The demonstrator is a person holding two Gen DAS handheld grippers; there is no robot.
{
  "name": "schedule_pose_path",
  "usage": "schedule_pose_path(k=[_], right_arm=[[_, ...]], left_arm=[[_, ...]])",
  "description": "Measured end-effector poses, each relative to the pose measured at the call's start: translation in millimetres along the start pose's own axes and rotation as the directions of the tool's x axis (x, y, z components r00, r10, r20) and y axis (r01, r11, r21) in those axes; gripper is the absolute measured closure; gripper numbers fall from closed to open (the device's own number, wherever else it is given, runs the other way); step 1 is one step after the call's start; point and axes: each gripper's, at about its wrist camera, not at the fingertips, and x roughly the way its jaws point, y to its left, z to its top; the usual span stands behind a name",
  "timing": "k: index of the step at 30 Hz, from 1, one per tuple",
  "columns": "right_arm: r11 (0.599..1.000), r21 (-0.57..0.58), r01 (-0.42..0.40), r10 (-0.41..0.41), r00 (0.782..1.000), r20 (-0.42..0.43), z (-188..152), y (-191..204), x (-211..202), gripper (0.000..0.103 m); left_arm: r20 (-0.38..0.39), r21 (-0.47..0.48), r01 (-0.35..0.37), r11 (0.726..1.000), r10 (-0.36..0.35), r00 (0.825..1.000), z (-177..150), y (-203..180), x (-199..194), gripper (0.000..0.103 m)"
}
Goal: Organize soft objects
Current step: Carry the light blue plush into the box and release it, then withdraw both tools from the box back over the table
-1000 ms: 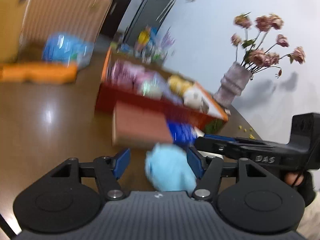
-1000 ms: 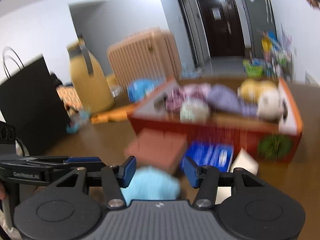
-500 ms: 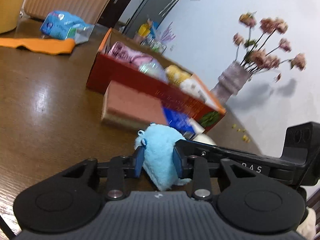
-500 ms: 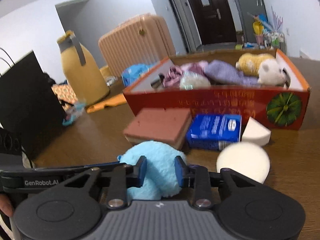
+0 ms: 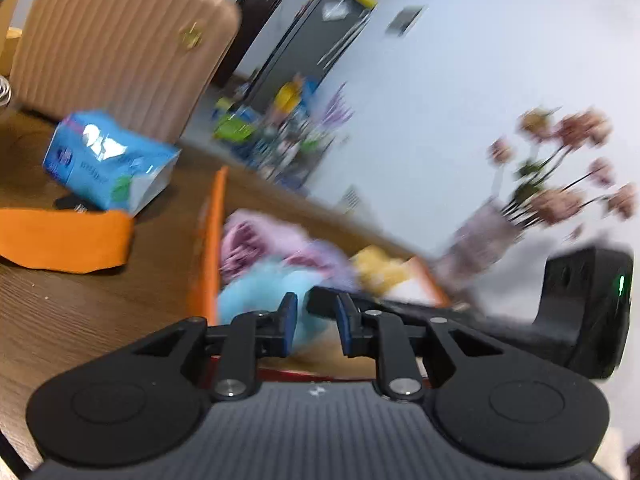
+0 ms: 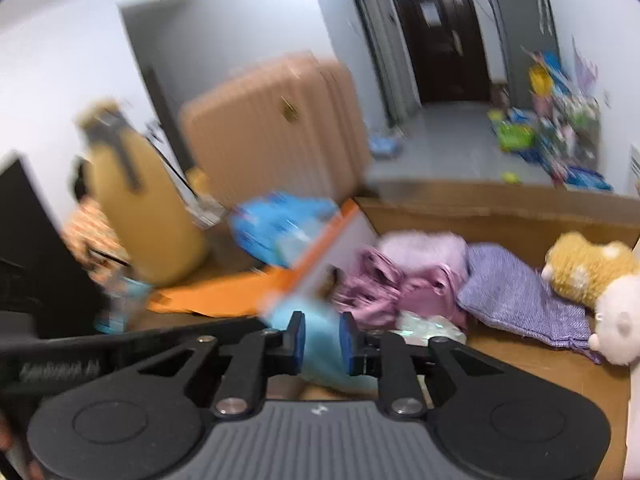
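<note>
**Two grippers pinch one blue plush over the box**

Both grippers hold the same light-blue plush toy, which hangs over the near left corner of the orange cardboard box. The left gripper has its fingers pressed into the plush from either side. The right gripper is closing on it, the blue fluff squeezed between its blue pads. In the left wrist view the right gripper's black body reaches in from the right, its tip meeting the plush.

Inside the box lie a pink crumpled cloth, a purple knitted piece, a yellow plush and a white plush at the far right edge.

On the brown table, left of the box, sit a blue tissue pack and an orange cloth. Beyond the table stand a ribbed tan suitcase and, at the right, a blurred vase of dried pink flowers.
</note>
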Motion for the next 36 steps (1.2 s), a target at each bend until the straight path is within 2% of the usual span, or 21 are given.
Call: schedule_pose_path(k=[2,3,7,9,11,15,19,20,23,27,31,36], right_arm=[[0.999,-0.001,0.049,-0.049,0.998,-0.042,-2,-4,22,0.083],[0.998,-0.002,0.056,-0.056,0.997,-0.061,-6,-5,29,0.083],[0.999,0.029,0.046,-0.045,0.998,-0.047,-11,-11,30,0.08],[0.998,-0.002,0.065,-0.065,0.997,-0.035,-9,-8,21,0.077],[0.996,-0.04,0.079,-0.079,0.997,-0.012,-6,-5,6,0.074],[0.987,-0.101,0.129,-0.122,0.99,0.075,-4,-1,-50,0.066],[0.965,-0.154,0.21,-0.187,0.971,0.152,-17,0,-115,0.056],[0.958,-0.165,0.233,-0.206,0.964,0.167,-22,0,-129,0.051],[0.94,-0.186,0.286,-0.247,0.946,0.21,-44,0,-172,0.05],[0.939,-0.16,0.305,-0.256,0.929,0.266,-75,-2,-219,0.045],[0.946,-0.133,0.294,-0.245,0.922,0.299,-114,1,-247,0.043],[0.959,-0.103,0.265,-0.228,0.932,0.282,-170,10,-263,0.042]], left_arm=[[-0.02,0.021,-0.035,0.999,0.036,0.999,-8,7,8,0.082],[-0.015,0.031,-0.031,0.999,0.031,0.999,-13,9,8,0.082],[0.008,0.059,-0.027,0.998,0.027,1.0,-10,9,-2,0.076],[0.033,0.101,-0.056,0.993,0.053,0.998,-9,4,-11,0.073],[0.06,0.137,-0.099,0.986,0.091,0.994,-10,-3,-18,0.073],[0.101,0.195,-0.171,0.966,0.154,0.983,-12,-20,-38,0.07],[0.155,0.286,-0.243,0.927,0.206,0.966,-28,-46,-69,0.06],[0.165,0.304,-0.251,0.919,0.209,0.964,-32,-52,-78,0.054],[0.202,0.346,-0.271,0.898,0.21,0.956,-50,-71,-108,0.043],[0.241,0.372,-0.296,0.88,0.216,0.946,-75,-94,-142,0.035],[0.258,0.365,-0.29,0.885,0.203,0.945,-103,-116,-171,0.031],[0.238,0.348,-0.277,0.896,0.201,0.95,-145,-133,-192,0.029]])
